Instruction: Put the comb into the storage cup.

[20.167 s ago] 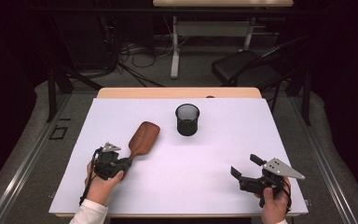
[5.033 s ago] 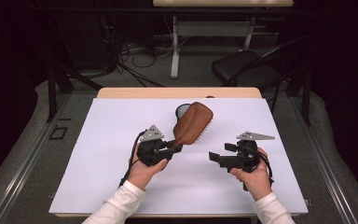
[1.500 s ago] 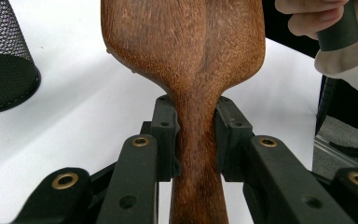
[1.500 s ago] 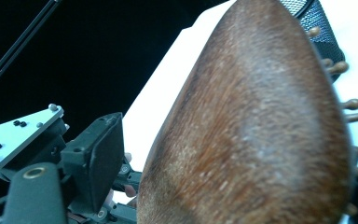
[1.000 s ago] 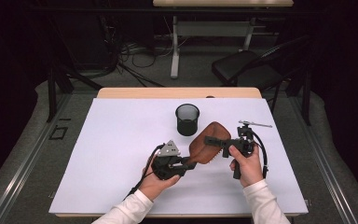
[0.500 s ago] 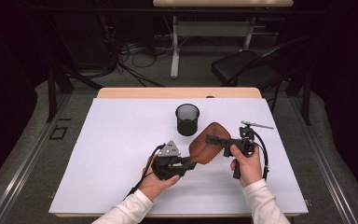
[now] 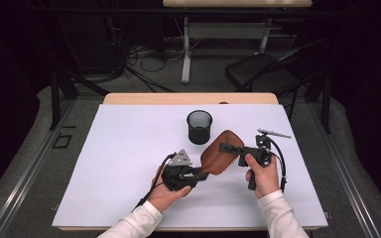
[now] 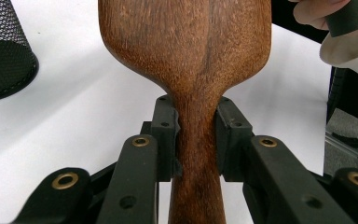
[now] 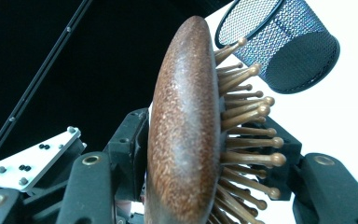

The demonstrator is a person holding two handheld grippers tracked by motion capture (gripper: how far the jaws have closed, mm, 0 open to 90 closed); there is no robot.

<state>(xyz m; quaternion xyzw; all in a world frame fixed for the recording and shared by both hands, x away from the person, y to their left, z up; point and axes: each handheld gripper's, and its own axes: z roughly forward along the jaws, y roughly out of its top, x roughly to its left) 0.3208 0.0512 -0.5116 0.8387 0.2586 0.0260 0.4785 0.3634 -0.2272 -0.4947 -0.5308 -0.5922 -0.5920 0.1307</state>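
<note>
Wooden hairbrush between both hand-held grippers

No legible text, label, brand, number or sign on anything in these views.

The brush is seen to be brown wood, its back smooth with a visible grain and a slight sheen; its pins are pale wood with rounded tips. The cup is made of black wire mesh. The table is covered in matt white. The jaws are moulded in matt black plastic.
</note>
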